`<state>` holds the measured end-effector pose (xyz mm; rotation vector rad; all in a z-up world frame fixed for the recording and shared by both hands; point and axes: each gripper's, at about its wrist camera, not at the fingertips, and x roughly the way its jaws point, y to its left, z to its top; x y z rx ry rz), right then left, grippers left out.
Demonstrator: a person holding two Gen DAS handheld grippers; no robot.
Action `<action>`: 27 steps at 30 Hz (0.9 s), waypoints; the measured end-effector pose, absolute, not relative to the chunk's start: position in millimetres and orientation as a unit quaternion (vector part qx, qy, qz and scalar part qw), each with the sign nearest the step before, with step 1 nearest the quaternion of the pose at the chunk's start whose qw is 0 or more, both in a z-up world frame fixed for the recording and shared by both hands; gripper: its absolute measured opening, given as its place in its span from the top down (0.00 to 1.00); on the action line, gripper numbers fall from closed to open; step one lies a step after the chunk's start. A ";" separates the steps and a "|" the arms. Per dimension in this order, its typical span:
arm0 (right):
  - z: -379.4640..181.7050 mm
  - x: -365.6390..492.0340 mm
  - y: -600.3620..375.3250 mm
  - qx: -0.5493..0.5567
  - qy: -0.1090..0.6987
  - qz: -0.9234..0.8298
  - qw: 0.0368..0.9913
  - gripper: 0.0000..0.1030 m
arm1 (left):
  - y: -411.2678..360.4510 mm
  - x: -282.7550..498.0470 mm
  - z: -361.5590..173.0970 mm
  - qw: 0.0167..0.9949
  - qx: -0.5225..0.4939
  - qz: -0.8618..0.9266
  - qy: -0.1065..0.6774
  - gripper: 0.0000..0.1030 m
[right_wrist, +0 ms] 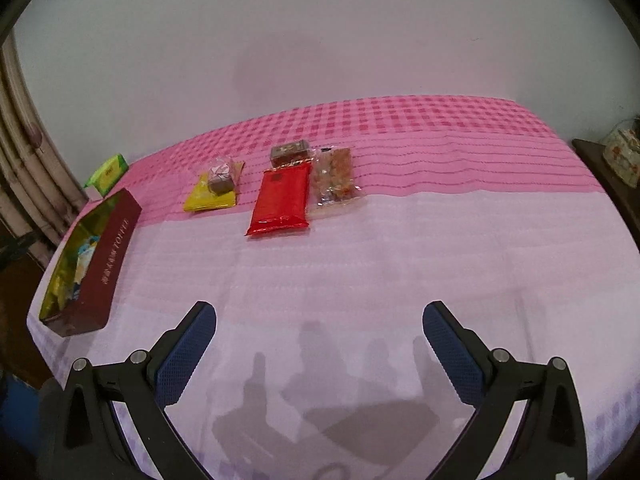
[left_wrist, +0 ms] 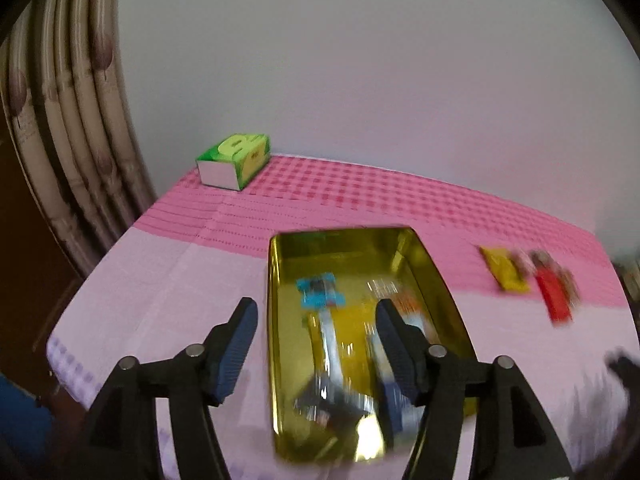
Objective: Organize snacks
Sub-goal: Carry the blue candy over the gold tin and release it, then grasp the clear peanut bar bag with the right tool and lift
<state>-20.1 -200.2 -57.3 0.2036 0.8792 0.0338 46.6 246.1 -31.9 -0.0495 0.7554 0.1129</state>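
Note:
An open tin box, gold inside [left_wrist: 276, 280] and maroon outside [right_wrist: 108, 264], lies at the table's left end. It holds several wrapped snacks, among them a blue packet [left_wrist: 320, 292]. My left gripper [left_wrist: 316, 306] hovers open over the box, its pads apart and pressing on nothing. Further right on the cloth lie a yellow packet [right_wrist: 210, 198] with a small brown sweet [right_wrist: 220, 178] on it, a red packet [right_wrist: 280, 200], a clear bag of mixed snack [right_wrist: 334, 178] and a brown packet [right_wrist: 290, 150]. My right gripper [right_wrist: 319, 308] is open above bare cloth, well short of them.
A green tissue box [left_wrist: 234, 160] sits at the far left corner against the wall. A striped curtain [left_wrist: 60, 120] hangs left of the table. At the right, a dark side cabinet [right_wrist: 600, 160] carries a glass jar [right_wrist: 622, 152]. The pink checked tablecloth [right_wrist: 400, 248] drops off at the near edge.

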 end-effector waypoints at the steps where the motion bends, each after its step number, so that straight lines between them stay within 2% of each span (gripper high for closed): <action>1: -60.4 -10.7 -195.3 0.084 0.426 0.022 0.901 0.00 | 243.8 33.1 -32.2 0.928 -0.019 0.049 0.368 0.38; 8: -72.1 72.5 -178.5 0.013 0.450 0.013 0.893 0.01 | 245.1 -51.2 -55.3 0.913 -0.034 0.013 0.406 0.38; 12: -82.1 114.0 -204.3 0.035 0.458 -0.044 0.887 0.02 | 244.9 -69.5 -54.2 0.921 -0.048 0.013 0.386 0.38; 13: -87.2 123.7 -208.7 0.033 0.466 -0.049 0.883 0.13 | 244.9 -70.8 -53.5 0.922 -0.051 0.012 0.384 0.38; 14: -91.5 130.9 -209.0 0.027 0.474 -0.047 0.879 0.36 | 244.8 -70.4 -53.0 0.922 -0.056 0.006 0.383 0.38; 16: -95.8 139.8 -206.7 0.012 0.485 -0.038 0.874 0.54 | 247.2 -65.2 -53.3 0.921 -0.064 -0.001 0.384 0.38; 20: -99.0 147.0 -211.6 0.034 0.489 -0.048 0.870 0.62 | 250.6 -63.0 -53.0 0.920 -0.078 -0.005 0.385 0.38; 27: -73.1 120.0 -210.9 0.004 0.465 -0.046 0.884 0.63 | 247.5 -66.3 -47.3 0.925 -0.077 -0.006 0.372 0.38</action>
